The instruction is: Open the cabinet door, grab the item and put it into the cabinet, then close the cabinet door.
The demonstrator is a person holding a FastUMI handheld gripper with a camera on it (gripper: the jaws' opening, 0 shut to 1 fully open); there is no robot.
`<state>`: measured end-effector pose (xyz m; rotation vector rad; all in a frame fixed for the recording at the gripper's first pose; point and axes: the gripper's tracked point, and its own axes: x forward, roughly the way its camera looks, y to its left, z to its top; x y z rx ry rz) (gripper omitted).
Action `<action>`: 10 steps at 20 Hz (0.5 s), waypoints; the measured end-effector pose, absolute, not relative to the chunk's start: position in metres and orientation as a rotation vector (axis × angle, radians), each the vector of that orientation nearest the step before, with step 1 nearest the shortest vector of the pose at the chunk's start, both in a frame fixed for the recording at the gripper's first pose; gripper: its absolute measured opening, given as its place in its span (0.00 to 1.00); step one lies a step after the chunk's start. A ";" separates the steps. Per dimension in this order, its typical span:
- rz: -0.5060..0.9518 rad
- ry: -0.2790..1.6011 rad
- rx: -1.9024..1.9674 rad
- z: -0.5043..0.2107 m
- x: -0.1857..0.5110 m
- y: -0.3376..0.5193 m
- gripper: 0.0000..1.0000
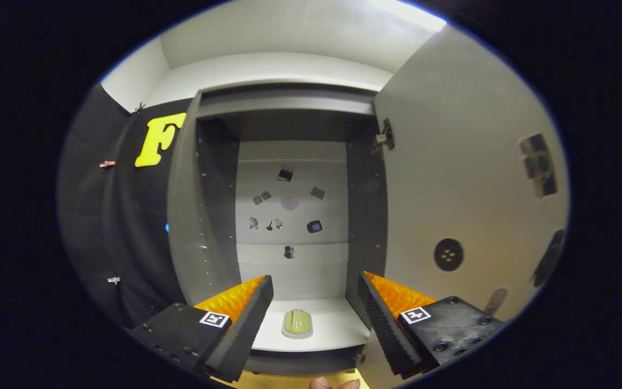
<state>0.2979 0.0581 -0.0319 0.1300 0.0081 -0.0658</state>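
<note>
With the cabinet door point(467, 178) swung wide to the right and the small green item point(296, 322) already lying on the cabinet's bottom shelf point(338, 327), the placing step looks done and closing is what remains. The gripper point(315, 289) is released, its fingers spread apart and holding nothing, with the item just beyond and between them. The next move, I judge, calls for backing clear of the opening, then going round to the door's free edge. Side panels point(214, 216) hem the compartment closely; room is freer outside.
</note>
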 end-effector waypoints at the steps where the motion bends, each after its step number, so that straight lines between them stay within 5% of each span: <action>1: -0.065 -0.005 0.116 -0.027 0.281 0.054 0.99; 10: -0.089 -0.095 0.094 0.003 0.151 0.011 0.98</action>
